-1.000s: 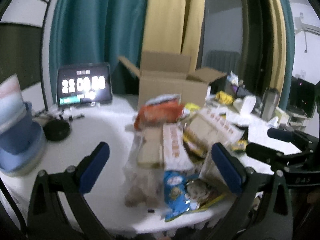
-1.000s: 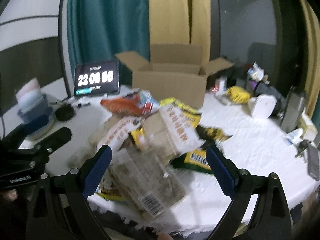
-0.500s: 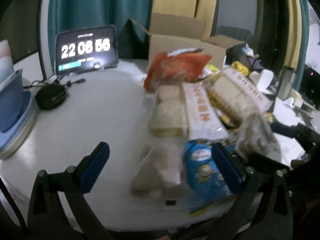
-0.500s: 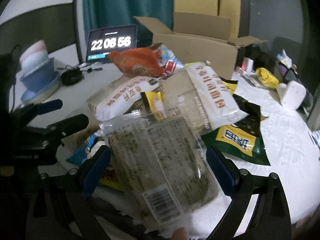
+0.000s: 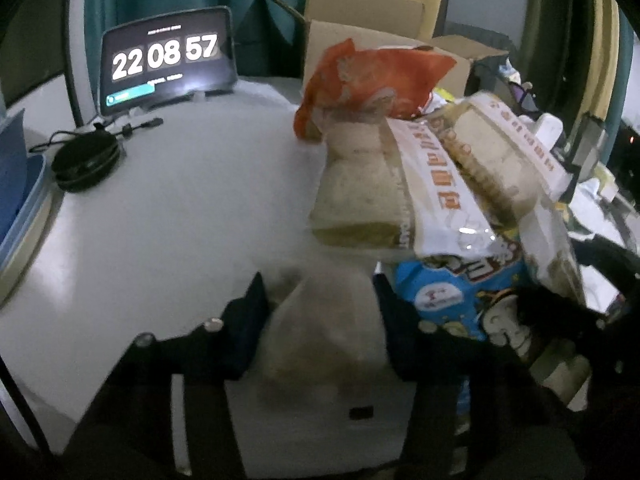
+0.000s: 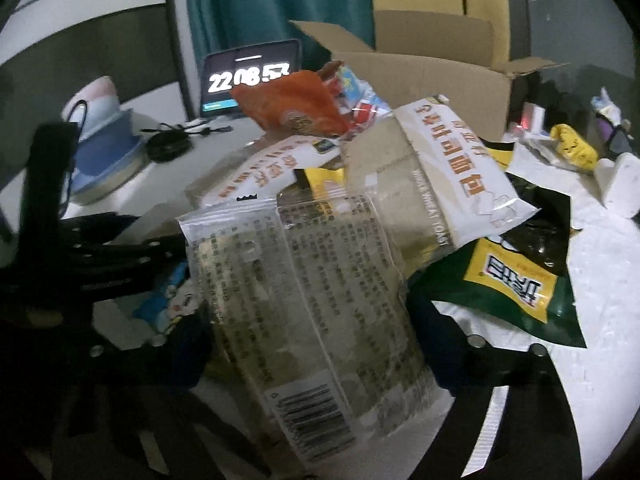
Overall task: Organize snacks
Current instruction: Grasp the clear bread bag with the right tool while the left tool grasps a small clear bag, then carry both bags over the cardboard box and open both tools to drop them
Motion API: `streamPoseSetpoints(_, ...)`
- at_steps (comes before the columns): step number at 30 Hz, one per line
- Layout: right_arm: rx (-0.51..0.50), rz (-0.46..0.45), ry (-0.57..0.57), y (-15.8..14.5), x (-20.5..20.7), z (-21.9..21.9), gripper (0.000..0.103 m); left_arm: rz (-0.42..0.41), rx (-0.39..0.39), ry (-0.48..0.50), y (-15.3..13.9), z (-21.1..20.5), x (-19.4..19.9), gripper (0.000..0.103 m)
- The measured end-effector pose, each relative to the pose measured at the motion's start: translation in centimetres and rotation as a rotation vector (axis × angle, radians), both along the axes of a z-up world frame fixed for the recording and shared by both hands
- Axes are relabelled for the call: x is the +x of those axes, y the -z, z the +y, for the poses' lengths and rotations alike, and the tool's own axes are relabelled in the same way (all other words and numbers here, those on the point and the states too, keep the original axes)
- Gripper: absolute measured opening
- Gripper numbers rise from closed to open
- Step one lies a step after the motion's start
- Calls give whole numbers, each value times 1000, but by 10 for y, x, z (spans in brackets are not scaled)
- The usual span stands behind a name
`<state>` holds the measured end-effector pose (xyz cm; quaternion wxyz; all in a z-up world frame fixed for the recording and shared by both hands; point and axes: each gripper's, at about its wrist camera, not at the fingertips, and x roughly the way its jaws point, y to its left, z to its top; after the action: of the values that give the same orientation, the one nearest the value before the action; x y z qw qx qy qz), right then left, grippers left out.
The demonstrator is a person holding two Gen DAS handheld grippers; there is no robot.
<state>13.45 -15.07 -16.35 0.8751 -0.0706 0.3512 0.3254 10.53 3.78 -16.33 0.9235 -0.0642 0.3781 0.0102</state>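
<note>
A heap of snack bags lies on the white table (image 5: 160, 220): an orange bag (image 5: 372, 76), two toast loaves (image 5: 400, 184) and a blue cartoon bag (image 5: 452, 292). My left gripper (image 5: 320, 320) is closing, and its pads press both sides of a pale clear bag (image 5: 324, 344) at the near edge of the heap. My right gripper (image 6: 312, 344) straddles a clear printed pack with a barcode (image 6: 304, 300). Its jaws are closing and stand wide at the pack's edges. The open cardboard box (image 6: 440, 64) stands behind the heap.
A tablet clock (image 5: 164, 56) and a black round case (image 5: 86, 158) with cables sit at the back left, with stacked blue bowls (image 6: 104, 148) further left. A dark green and yellow bag (image 6: 512, 280) lies right of the heap. Small clutter fills the far right.
Both grippers have sunk and tipped down toward the heap. The left jaws have closed in from wide open around the pale bag. The right jaws have narrowed slightly around the clear pack.
</note>
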Motion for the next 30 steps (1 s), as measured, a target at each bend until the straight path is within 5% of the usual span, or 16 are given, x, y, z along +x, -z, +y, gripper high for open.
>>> streamPoseSetpoints(15,112,-115,-99,-67,5,7,82,-156,4,-78,-70,18,-16,48)
streamPoseSetpoints(30,104,-204,27,-112,96,-5,82,-335,8,-92,-142,30,35,48)
